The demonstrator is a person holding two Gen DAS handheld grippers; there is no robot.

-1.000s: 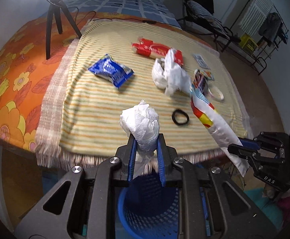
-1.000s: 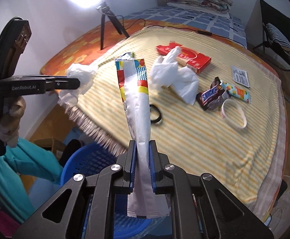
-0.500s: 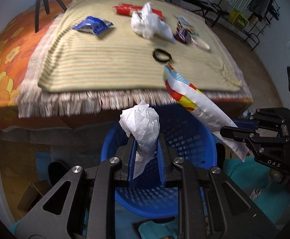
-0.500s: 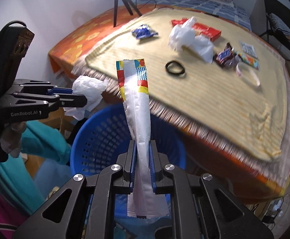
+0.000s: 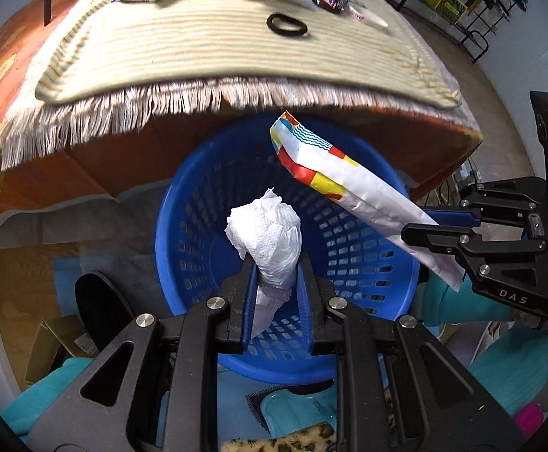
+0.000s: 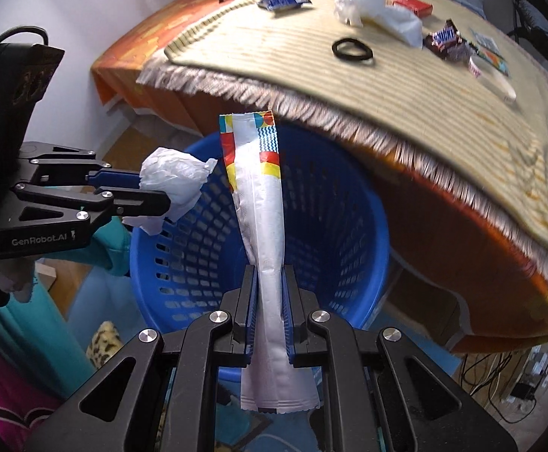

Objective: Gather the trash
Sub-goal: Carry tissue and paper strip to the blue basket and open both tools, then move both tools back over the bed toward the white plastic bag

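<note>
Your left fingers (image 5: 274, 282) pinch a soft, light tissue (image 5: 266, 233) and your right fingers (image 6: 268, 290) squeeze a thin, slippery wrapper (image 6: 259, 203) mid-length.

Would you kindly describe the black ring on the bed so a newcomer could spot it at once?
Start at the striped, fringed blanket covering the bed above the blue basket. Among the litter on it, just in front of the crumpled white plastic bag, lies the black ring. It is the only plain black loop there, flat and empty in the middle, while its neighbours are printed wrappers.
</note>
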